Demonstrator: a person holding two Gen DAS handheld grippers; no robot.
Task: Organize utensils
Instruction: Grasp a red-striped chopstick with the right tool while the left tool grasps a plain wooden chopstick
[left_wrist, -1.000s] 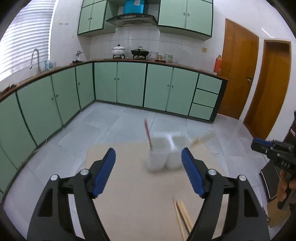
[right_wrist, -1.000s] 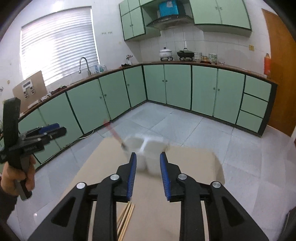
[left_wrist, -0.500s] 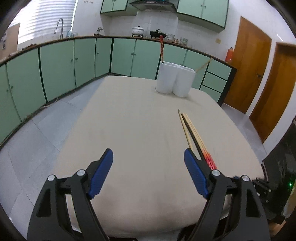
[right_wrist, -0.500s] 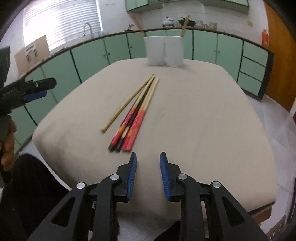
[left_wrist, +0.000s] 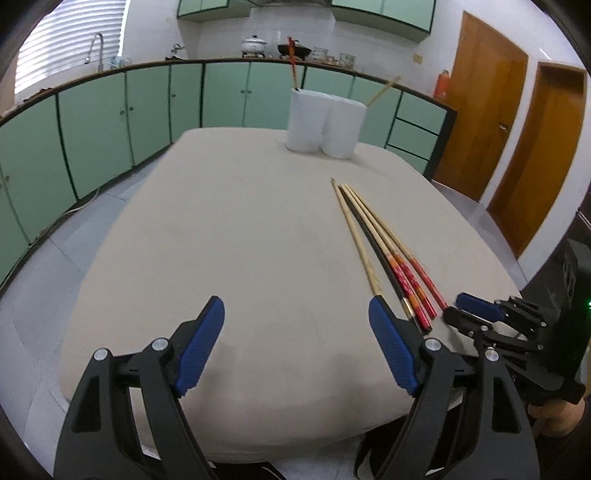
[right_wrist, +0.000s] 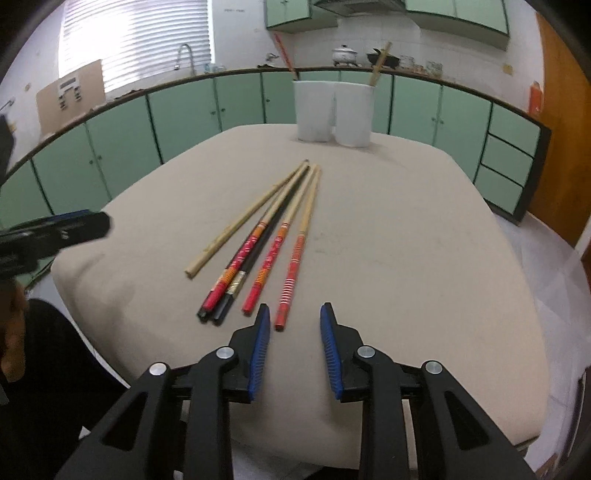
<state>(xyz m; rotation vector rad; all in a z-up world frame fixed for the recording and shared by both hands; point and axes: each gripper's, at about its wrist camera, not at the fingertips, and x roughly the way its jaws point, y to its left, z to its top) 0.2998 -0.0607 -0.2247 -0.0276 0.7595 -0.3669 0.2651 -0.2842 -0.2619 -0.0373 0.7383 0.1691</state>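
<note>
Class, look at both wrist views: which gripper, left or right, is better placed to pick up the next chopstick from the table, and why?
Probably the right. The right gripper hangs open with the red-handled chopstick ending just before its jaws. The left gripper faces bare table, with the chopsticks off to its right.

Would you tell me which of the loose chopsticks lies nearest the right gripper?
The rightmost red-handled chopstick: its butt ends just ahead of the right gripper, set apart from the others.
</note>
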